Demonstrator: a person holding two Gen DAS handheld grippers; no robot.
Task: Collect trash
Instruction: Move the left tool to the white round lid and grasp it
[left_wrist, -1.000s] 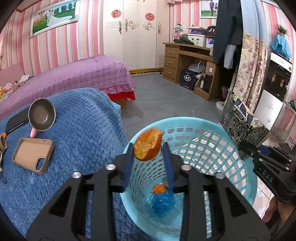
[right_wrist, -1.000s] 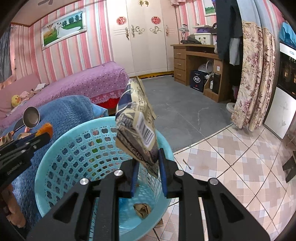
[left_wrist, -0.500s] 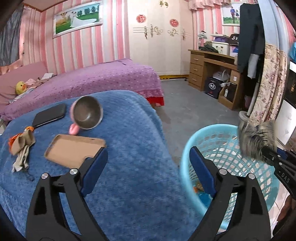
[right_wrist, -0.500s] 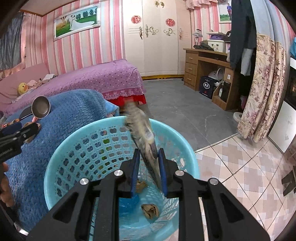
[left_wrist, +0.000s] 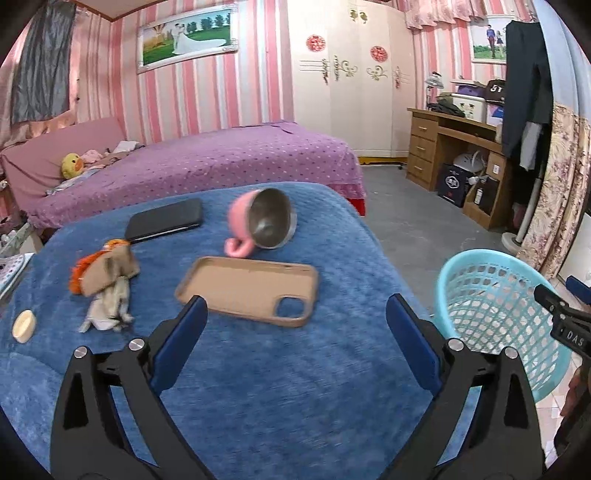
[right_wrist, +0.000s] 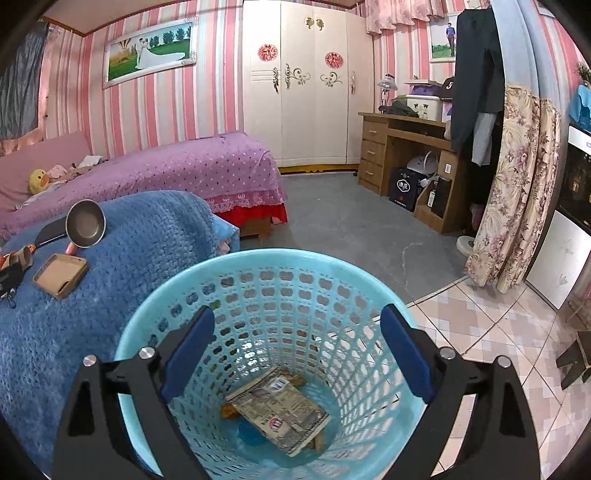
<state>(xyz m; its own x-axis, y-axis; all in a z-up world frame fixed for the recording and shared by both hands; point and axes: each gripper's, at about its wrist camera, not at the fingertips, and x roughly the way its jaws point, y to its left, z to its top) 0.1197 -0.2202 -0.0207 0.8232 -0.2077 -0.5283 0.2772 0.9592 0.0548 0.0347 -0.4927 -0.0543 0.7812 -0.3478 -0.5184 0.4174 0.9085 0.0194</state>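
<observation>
I am holding both the left gripper (left_wrist: 293, 334) and the right gripper (right_wrist: 295, 349) wide apart, empty; wrapper (right_wrist: 279, 413) lying in basket (right_wrist: 258, 258); crumpled scraps (left_wrist: 105, 284) awaiting on blanket (left_wrist: 277, 387).

White capital letters "DAS" are printed on the black body of the right gripper (left_wrist: 570, 334), seen at the right edge of the left wrist view. A dark cap (left_wrist: 495, 90) on top of the wooden desk bears white characters that look like "5T". The flat printed snack packet (right_wrist: 279, 410) in the light blue plastic basket (right_wrist: 369, 291) carries a barcode label and a round logo, both too small to read.
</observation>
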